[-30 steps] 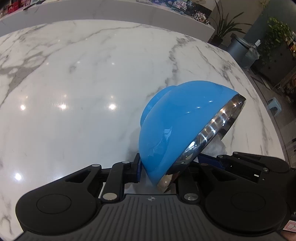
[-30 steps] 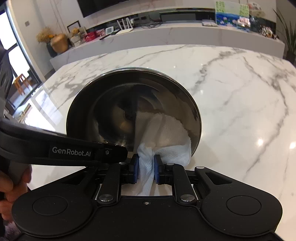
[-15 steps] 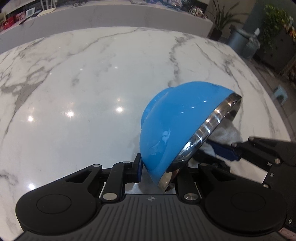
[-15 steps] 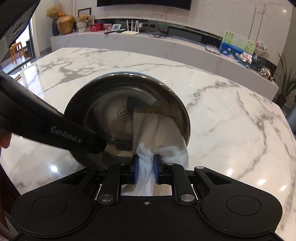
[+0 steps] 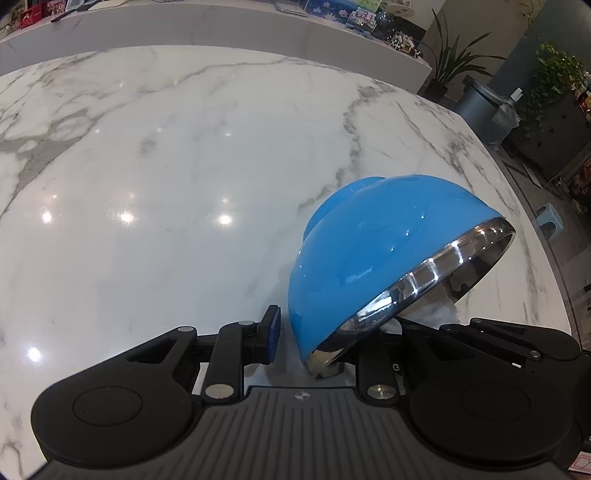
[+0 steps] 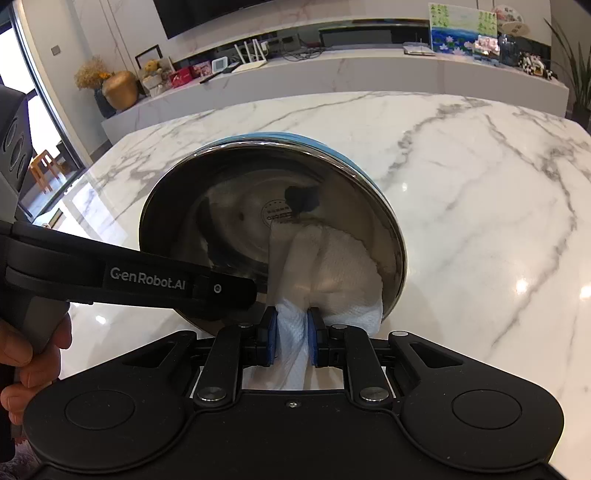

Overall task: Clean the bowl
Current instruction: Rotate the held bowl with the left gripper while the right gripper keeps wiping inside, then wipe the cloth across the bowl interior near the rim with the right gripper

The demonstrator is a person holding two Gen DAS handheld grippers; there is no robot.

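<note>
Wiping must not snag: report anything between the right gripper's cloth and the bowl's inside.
Nothing visible does. The cloth in the right gripper lies directly on the steel inside of the bowl. The left gripper, jaws opening around the rim, crosses beside the cloth, not between.

Left gripper's [image 5: 314, 343] right finger — hidden behind the bowl [image 5: 373, 251].

Looks like a home living room: marble table [image 6: 461, 177], long low console [image 6: 369, 74] carrying routers [image 6: 253, 55], a gold vase [image 6: 120, 88] and framed pictures [image 6: 461, 27], wall-mounted television [image 6: 207, 14], potted plants [image 5: 554, 77] beside.
</note>
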